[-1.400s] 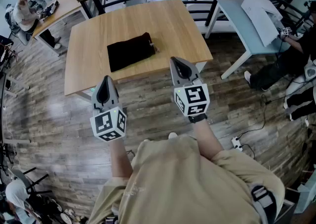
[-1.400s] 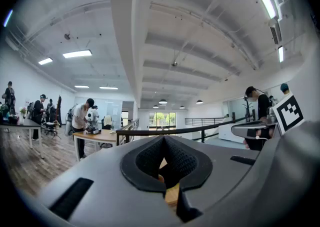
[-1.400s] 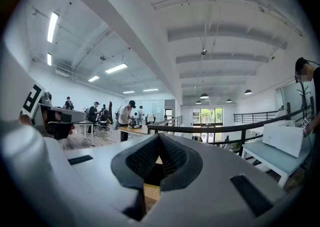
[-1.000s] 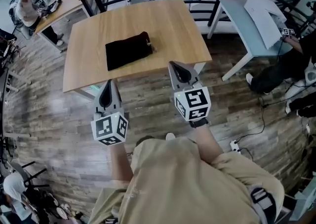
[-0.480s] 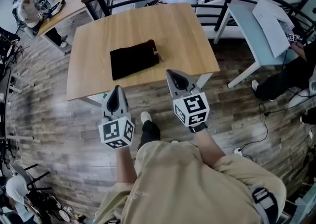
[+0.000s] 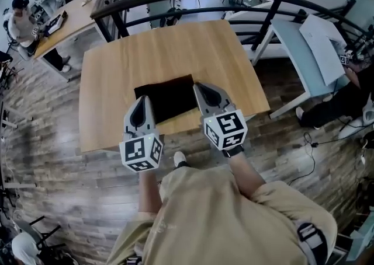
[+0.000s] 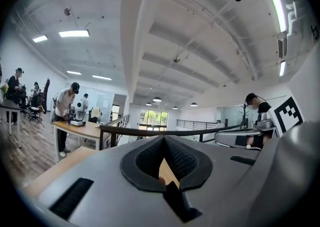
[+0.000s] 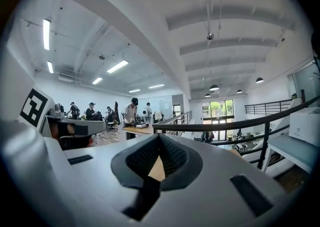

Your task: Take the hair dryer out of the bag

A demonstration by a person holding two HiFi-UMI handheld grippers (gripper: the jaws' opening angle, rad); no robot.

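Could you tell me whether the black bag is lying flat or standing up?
Lying flat: the black bag spreads low on the table.

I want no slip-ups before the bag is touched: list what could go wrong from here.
1. Both the left gripper and the right gripper are shut; meeting the black bag like that, they would likely shove it, not grip it.
2. The bag lies close to the near edge of the wooden table, so a pull toward the person might drag it off.
3. No hair dryer shows; a grip may catch only fabric.
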